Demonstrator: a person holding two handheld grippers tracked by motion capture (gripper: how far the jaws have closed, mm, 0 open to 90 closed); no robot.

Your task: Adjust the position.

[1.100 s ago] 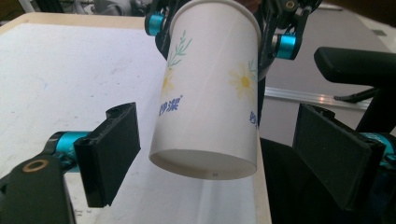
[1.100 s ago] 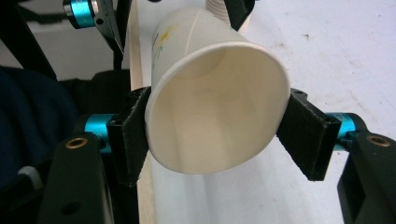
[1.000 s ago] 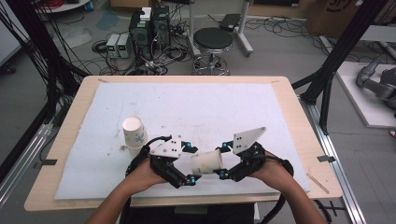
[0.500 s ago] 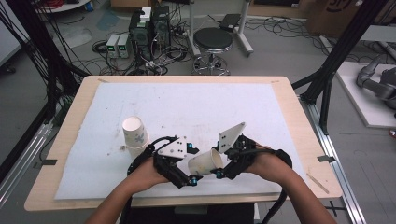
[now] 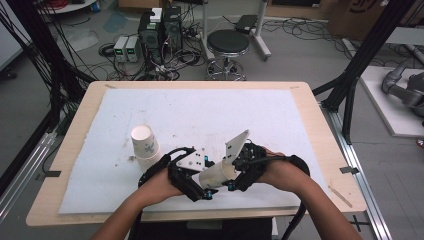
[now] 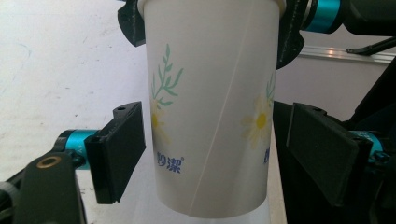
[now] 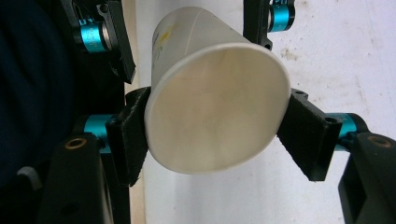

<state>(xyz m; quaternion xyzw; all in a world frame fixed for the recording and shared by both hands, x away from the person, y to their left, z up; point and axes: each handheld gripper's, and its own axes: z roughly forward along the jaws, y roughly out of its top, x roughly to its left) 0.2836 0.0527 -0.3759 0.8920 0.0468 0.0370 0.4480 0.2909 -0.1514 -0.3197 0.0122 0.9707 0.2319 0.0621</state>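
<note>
While the right hand-held gripper (image 7: pixel 215 123) clamps the white flower-printed paper cup (image 6: pixel 210 107) at its rim, the left hand-held gripper (image 6: pixel 219 158), jaws just closing but apart, should next grip its base.

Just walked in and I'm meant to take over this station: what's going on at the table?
A person holds a two-jaw gripper in each hand over the white mat. The right gripper is clamped on the rim end of a paper cup, holding it on its side above the mat. The left gripper has just been closing around the cup's base end; its jaws flank the cup, with a gap visible on one side. A second paper cup sits on the mat, left of the hands.
</note>
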